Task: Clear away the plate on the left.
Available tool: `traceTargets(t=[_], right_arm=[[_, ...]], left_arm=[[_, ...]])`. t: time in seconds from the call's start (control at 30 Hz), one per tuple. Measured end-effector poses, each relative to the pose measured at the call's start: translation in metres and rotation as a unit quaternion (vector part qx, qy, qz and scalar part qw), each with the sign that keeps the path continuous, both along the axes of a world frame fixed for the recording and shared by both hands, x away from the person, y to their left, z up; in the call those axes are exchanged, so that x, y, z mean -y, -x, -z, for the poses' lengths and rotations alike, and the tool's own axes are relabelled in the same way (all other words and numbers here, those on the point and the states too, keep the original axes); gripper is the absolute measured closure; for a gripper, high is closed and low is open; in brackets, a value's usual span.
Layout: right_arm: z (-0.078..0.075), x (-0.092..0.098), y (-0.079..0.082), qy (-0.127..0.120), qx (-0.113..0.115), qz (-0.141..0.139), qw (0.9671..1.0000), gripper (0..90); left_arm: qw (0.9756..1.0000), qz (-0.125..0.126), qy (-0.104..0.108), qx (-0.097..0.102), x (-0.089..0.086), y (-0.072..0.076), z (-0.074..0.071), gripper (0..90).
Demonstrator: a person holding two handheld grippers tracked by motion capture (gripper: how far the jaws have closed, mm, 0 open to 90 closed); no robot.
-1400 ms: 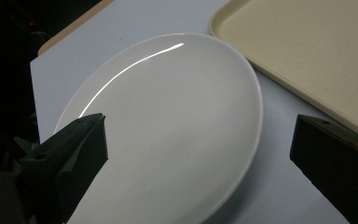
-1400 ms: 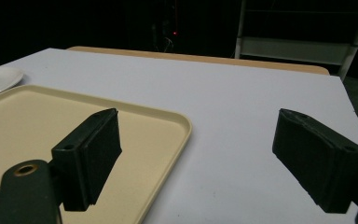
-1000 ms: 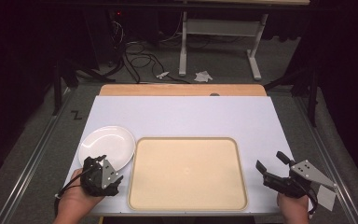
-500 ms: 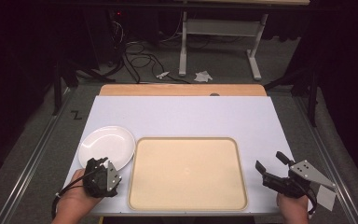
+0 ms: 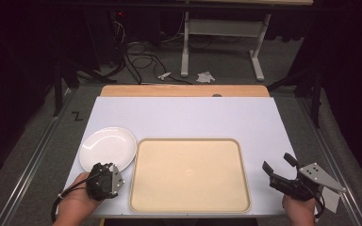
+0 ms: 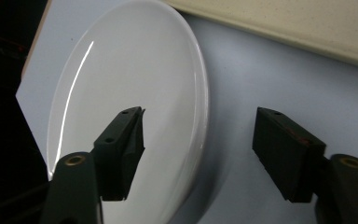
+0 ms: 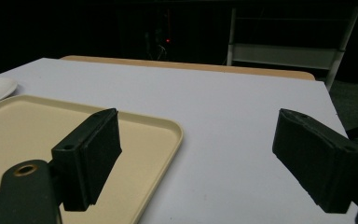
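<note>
From the high view, the white plate [image 5: 107, 149] lies on the tabletop [image 5: 188, 115] at its left side, just beside the tan tray [image 5: 190, 175]. The left gripper [image 5: 104, 181] sits at the plate's near rim, far nearer than the right gripper [image 5: 283, 175], which is well apart beyond the tray.

In the left gripper view, the jaws have just been closing and stand apart astride the rim: one over the plate [image 6: 135, 93], one over bare tabletop; whether a pad touches yet is hard to tell.

In the right gripper view, the jaws gape wide over the tray's [image 7: 158, 122] corner, open room ahead.
</note>
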State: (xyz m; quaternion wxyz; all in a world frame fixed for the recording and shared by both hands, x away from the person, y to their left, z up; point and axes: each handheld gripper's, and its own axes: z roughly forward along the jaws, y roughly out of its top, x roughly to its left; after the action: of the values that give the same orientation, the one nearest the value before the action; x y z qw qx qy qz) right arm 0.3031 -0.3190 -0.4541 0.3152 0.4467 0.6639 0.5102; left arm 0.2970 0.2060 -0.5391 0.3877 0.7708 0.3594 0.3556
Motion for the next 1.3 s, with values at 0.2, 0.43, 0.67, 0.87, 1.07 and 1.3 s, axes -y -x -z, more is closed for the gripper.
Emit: traceTargets(t=[0.2,0.43,0.67,0.87,1.07,1.3], right_arm=[[0.001,-0.004,-0.003,0.010,-0.002,-0.006,0.9999,16.2],[-0.001,-0.004,-0.001,0.011,0.004,-0.010,0.9999,16.2],[0.000,-0.003,-0.003,0.011,0.004,-0.009,0.9999,16.2],[0.002,-0.003,-0.003,0.010,-0.001,-0.009,0.9999,16.2],[0.003,-0.002,-0.003,0.008,-0.005,-0.002,1.0000,16.2],[0.004,-0.005,-0.005,0.014,-0.009,-0.009,0.9998,16.2]], left_arm=[[0.9994,-0.004,-0.035,0.001,-0.003,-0.008,0.008,43.3],[0.9942,-0.007,-0.106,0.016,-0.005,-0.009,0.015,49.9],[0.9937,-0.003,-0.111,0.018,-0.005,-0.013,0.016,53.6],[0.9936,-0.011,-0.109,0.026,-0.005,-0.013,0.016,49.0],[0.9977,-0.001,-0.068,-0.005,-0.008,-0.014,0.014,58.8],[0.9979,0.008,-0.060,-0.025,-0.008,-0.012,0.014,75.7]])
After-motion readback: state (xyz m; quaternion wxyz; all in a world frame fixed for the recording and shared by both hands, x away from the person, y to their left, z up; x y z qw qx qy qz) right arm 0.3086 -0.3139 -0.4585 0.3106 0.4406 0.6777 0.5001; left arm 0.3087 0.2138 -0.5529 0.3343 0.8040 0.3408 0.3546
